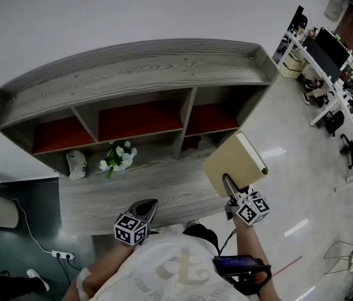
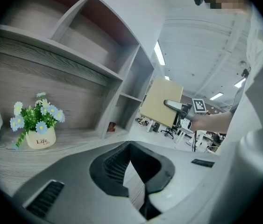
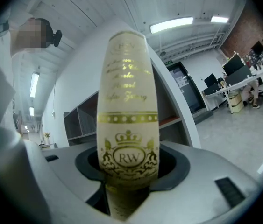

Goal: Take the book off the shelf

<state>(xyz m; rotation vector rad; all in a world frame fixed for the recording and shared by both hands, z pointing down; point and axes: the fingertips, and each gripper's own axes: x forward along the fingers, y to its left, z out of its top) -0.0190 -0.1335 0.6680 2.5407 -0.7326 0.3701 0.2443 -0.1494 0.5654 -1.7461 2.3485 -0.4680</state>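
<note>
**Book's out of the shelf, basically done**

The right gripper (image 1: 229, 190) is clamped on the bottom of the book (image 1: 234, 163), spine facing its camera. It holds the book upright in open air at about 4 o'clock in the head view. The book is clear of the shelf (image 1: 132, 74) and touches none of it, so I'd call the taking-off part finished. All that seems left is setting it down somewhere, if that even counts.

The left gripper (image 1: 146, 209) hangs low at 6 o'clock with its jaws together and nothing in them.

Hard to make out:
- I can't tell which compartment the book came from.
- The gold script on the spine is too smeared to read, apart from an "RW" crest.
- There's a small dark thing (image 1: 190, 143) in the lower right compartment that I can't identify.
- The book's bottom edge is buried between the jaws.
</note>
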